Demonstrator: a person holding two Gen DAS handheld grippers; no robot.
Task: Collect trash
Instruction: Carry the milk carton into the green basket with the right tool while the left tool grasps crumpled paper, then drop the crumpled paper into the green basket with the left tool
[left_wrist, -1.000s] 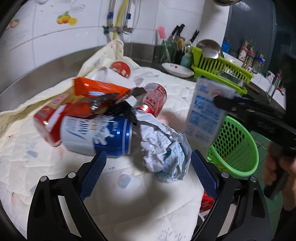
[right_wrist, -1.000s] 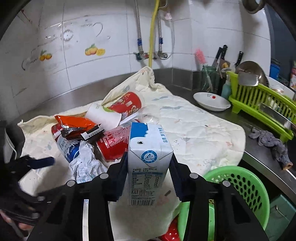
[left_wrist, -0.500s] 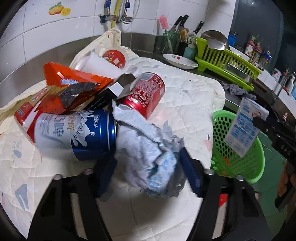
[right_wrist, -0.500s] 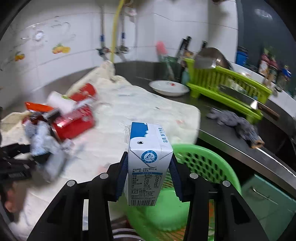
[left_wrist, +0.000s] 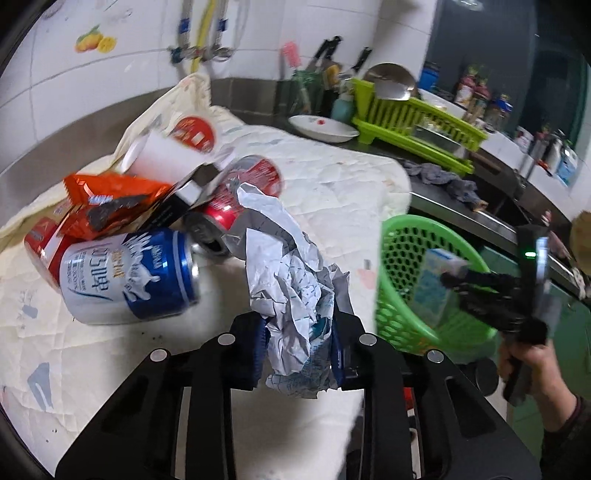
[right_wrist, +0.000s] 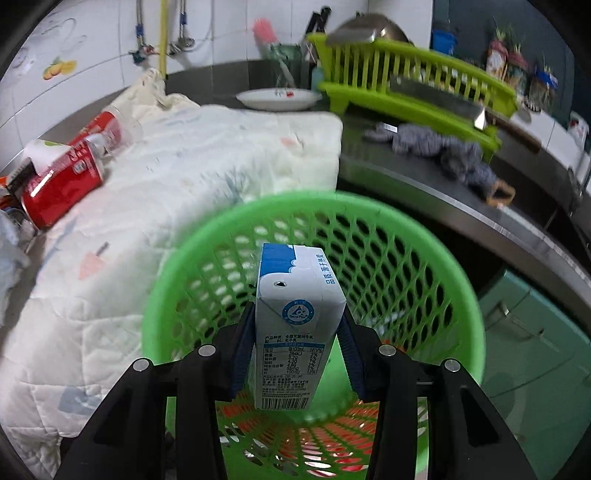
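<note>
White wall tiles (left_wrist: 74, 92) with fruit stickers back a steel kitchen counter (right_wrist: 424, 184); a cream quilted cloth (left_wrist: 332, 192) covers most of it.

Left to right in my left wrist view: a trash pile on the cloth. An orange foil snack wrapper (left_wrist: 110, 195) lies on top of a blue-and-white drink can (left_wrist: 129, 277) that is on its side. Just behind them, a white paper cup (left_wrist: 166, 155), a red-lidded tub (left_wrist: 194, 129) and a red soda can (left_wrist: 240, 192), also on its side. In front of the red can, a crumpled ball of white printed paper (left_wrist: 295, 295). My left gripper (left_wrist: 297, 349) is closed on the paper's lower part, blue pads pressing it from both sides.

Further right, off the cloth's edge, stands a green perforated plastic basket (left_wrist: 402, 258). My right hand (left_wrist: 528, 365) holds the second tool over it.

Right wrist view: my right gripper (right_wrist: 297, 350) pinches a blue-and-white milk carton (right_wrist: 291, 332) upright, a pad flat on each side. Carton sits above the basket's opening (right_wrist: 258, 214), low inside the rim line; not touching the mesh as far as I can tell. Something red-orange shows through the basket floor; cannot identify it.

Far right on the counter: a white plate (right_wrist: 279, 99), a lime-green dish rack (right_wrist: 413, 81) and a grey rag (right_wrist: 443, 151).
</note>
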